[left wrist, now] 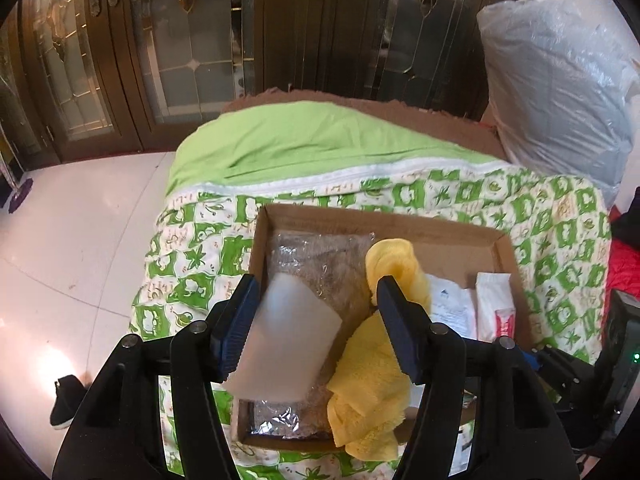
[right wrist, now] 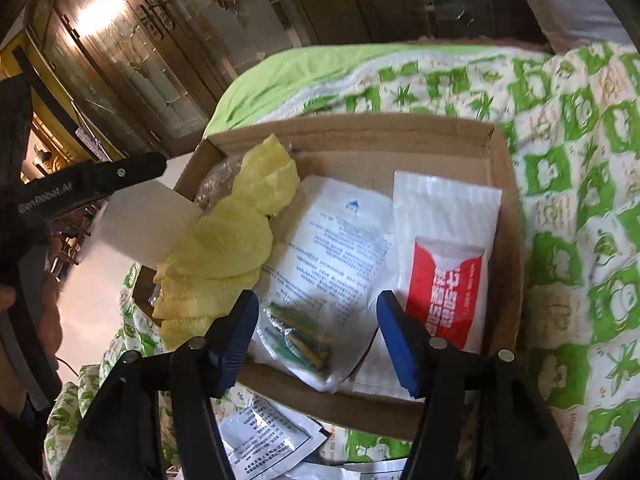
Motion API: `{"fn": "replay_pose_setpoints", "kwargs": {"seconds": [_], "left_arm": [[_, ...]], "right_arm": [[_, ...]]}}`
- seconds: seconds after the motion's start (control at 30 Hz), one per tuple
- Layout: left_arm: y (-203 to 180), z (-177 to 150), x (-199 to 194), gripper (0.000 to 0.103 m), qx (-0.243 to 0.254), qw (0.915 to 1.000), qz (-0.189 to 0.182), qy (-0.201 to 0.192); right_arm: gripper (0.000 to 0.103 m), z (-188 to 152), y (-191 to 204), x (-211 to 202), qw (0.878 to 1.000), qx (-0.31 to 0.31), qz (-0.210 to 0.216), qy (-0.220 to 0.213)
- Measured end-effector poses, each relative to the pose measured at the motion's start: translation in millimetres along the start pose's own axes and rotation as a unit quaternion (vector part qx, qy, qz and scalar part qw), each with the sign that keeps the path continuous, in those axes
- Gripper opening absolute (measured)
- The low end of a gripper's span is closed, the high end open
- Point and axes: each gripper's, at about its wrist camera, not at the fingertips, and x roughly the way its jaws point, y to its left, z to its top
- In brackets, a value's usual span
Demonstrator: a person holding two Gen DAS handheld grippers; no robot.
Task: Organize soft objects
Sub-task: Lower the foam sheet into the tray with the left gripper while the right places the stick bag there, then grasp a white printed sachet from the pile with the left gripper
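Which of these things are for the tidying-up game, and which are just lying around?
For the tidying:
cardboard box
yellow cloth
white sponge block
clear crinkly packet
printed white pouch
red-and-white wipes pack

Just lying around:
green patterned quilt
big plastic-wrapped bundle
black shoe
loose sachets outside the box

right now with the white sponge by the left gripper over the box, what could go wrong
1. The white sponge block touches only one pad of the open left gripper, so it may tumble onto the yellow towel or over the cardboard box edge.
2. The towel is bunched loosely, so it could snag a finger.
3. The open right gripper hangs over the printed packets; closing may pinch several at once.
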Motion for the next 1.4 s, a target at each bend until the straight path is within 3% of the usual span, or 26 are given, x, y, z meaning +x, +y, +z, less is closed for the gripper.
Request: {"fn": "replay_pose_setpoints", "kwargs": {"seconds": [0.2, 0.33, 0.67, 0.77, 1.07, 1.4], "left_arm": [[5, -14, -30, 0.062, -0.007, 0.9996, -0.005, -0.025], [15, -42, -48, 0.062, -0.038, 0.9985, -0.027, -0.029], [33, -147, -53, 0.062, -0.088, 0.9951, -0.037, 0.028], [36, -171, -56, 0.062, -0.104, 0.9915, -0.056, 0.053], [-8, -188, -54, 0.062, -0.037, 0.9934, -0.08, 0.073], [-41, -203, -43, 0.062, 0.029, 0.9895, -0.092, 0.108]], "right_arm": [[0.062, -4, -8, -16, 1.0, 0.01, 0.004, -0.02], [0.063, -7, -10, -25, 0.999, 0.016, 0.009, -0.034], [0.065, -41, -14, -45, 0.999, 0.023, 0.011, -0.029], [0.066, -52, -12, -53, 0.999, 0.02, 0.005, -0.031], [0.069, -84, -16, -74, 0.999, 0.017, -0.011, -0.027], [0.069, -91, -18, -79, 0.999, 0.031, -0.015, -0.02]]}}
